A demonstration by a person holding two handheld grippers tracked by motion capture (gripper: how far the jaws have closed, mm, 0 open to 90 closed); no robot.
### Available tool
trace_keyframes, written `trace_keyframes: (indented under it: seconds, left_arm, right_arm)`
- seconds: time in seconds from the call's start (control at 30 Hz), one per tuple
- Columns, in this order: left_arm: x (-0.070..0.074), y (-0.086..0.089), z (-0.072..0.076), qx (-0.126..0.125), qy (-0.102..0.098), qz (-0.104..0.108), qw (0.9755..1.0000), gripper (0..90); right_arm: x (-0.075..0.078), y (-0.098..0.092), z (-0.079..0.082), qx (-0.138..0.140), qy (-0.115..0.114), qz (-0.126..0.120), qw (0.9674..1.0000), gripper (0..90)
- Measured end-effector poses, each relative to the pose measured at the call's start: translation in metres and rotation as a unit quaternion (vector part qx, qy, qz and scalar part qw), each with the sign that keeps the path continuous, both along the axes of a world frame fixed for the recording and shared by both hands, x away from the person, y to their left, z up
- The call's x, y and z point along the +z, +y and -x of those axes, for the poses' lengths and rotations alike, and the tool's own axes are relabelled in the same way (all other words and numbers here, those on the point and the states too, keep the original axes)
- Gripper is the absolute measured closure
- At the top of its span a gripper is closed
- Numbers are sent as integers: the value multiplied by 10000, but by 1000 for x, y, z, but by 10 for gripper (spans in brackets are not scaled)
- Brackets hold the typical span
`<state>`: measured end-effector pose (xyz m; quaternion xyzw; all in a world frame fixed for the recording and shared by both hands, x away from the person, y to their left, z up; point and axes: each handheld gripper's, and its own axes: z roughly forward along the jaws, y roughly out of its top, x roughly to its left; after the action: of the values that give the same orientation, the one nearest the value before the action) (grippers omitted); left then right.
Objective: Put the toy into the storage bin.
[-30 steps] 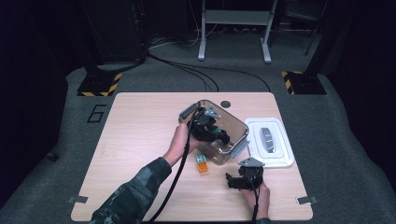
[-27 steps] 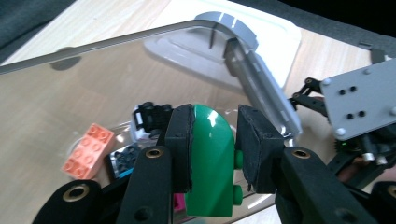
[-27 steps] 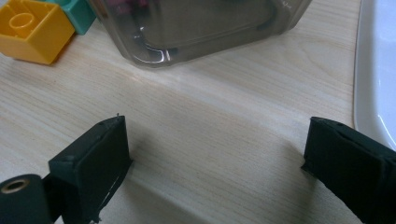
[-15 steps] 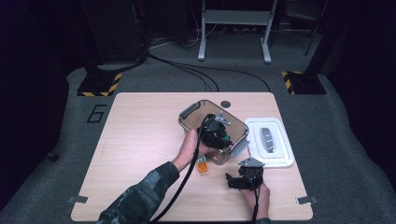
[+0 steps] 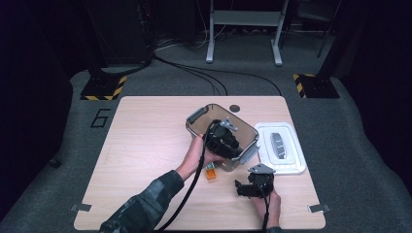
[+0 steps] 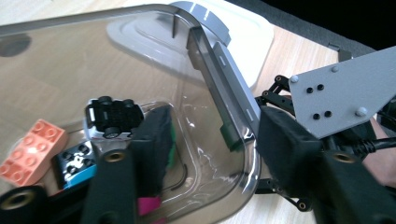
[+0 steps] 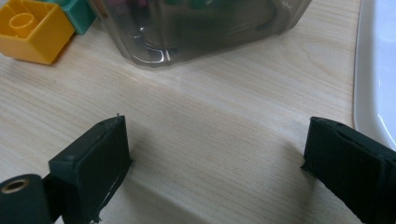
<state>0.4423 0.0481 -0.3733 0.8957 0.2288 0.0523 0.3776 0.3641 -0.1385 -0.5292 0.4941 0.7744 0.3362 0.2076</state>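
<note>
Setting: dark studio floor with cables and hazard-striped feet around a pale wooden table.
Work in hand: toys appear to be going into a smoky clear plastic bin, judging by what lies in it and what waits outside.
Left gripper: reaches over the bin's near corner; its jaws have just been opening and now stand apart, straddling the bin's wall, one inside, one outside, not pressing on it. Probably it has just let something go there, or let go of the wall.
Why over the rim: coming in from above lets a toy drop straight down, clear of the handle band.
Bin contents: beside the inner jaw lie a small toy car on its back with its wheels up, a salmon brick, a blue and black block, and something pink and green low down that I cannot name.
Right gripper: low over bare tabletop, jaws wide apart, nothing between them; the bin sits just ahead of it. It looks parked, ready for the next piece.
Outside the bin: a yellow brick with a green one touching it, ahead and to the left of the right gripper.
Lid: white, flat on the table just beside the bin, at the right gripper's right; set aside so the opening stays free.
</note>
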Motion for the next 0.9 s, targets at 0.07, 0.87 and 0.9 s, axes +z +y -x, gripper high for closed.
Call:
trace_keyframes:
  seconds: [0.07, 0.87, 0.9]
  left_arm:
    - [4, 7, 3, 46, -114, -49, 9999, 362]
    - [-46, 88, 45, 642, -434, -231, 9967, 160]
    - [-58, 88, 47, 649, -418, -251, 9967, 160]
  right_arm:
    - [0, 0, 0, 14, -2, 8, 10000, 59]
    - [0, -1, 0, 40, -35, 20, 10000, 59]
    - [0, -1, -1, 46, -30, 21, 10000, 59]
